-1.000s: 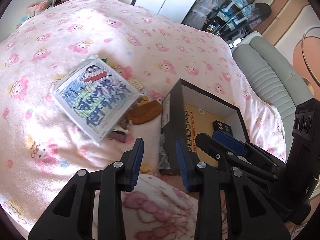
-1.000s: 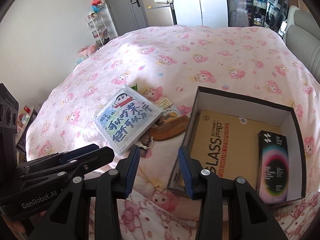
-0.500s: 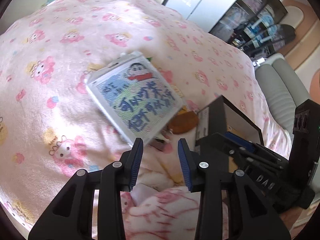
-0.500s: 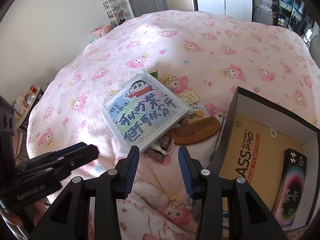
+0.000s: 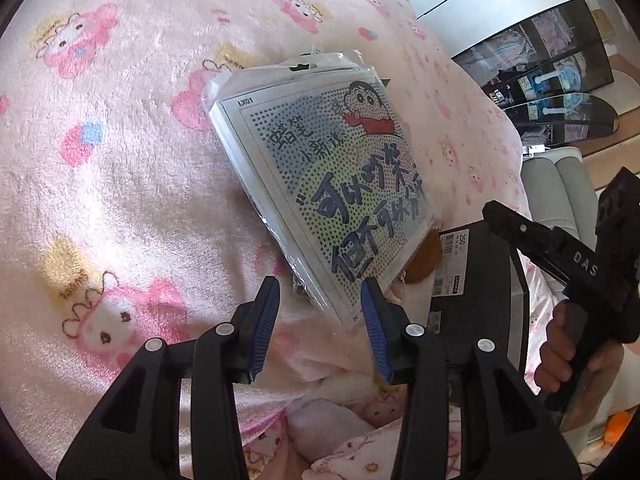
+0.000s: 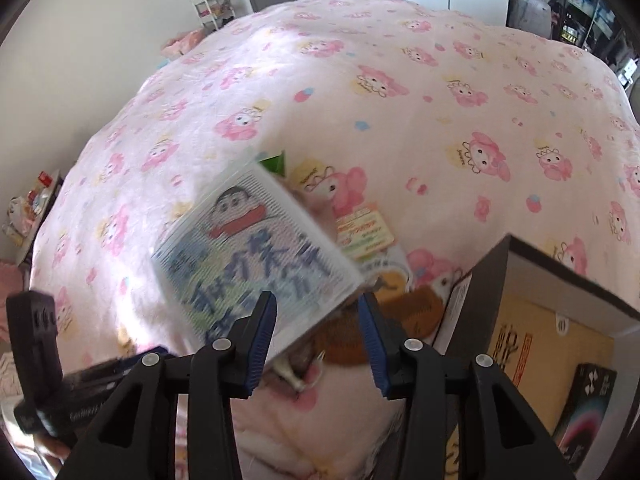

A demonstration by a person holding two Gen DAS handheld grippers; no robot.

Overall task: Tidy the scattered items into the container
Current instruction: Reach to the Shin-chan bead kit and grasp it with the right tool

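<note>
Bed (image 6: 400, 92) with pink cartoon blanket; black box (image 6: 486, 276) sits at the right of the pile, open at the top.

Already in the box: a flat tan carton (image 6: 532, 344) on the bottom and a small dark packet (image 6: 588, 404) beside it. Judged as roughly a start made, most still to go.

Still out on the bed, all bunched just left of the box:
- bagged cartoon picture kit (image 5: 332, 184), lying tilted on top of the other bits, its lower corner nearest both grippers
- brown comb (image 6: 404, 312), partly under the kit, close to the box wall
- small printed card (image 6: 366, 232) beyond the comb
- a green scrap (image 6: 276, 160) at the kit's far edge
- some small metal or white bits (image 6: 296, 372) under the kit's near corner; too blurred to name

Left gripper (image 5: 320, 316): jaws apart, nothing held, the kit's near corner reaching in between the tips. No contact that I can confirm.

Right gripper (image 6: 318, 328): jaws apart, empty, hovering over the kit's edge and the comb.

Kit looks the likely first pick; the smaller things underneath come free only after it is lifted.
</note>
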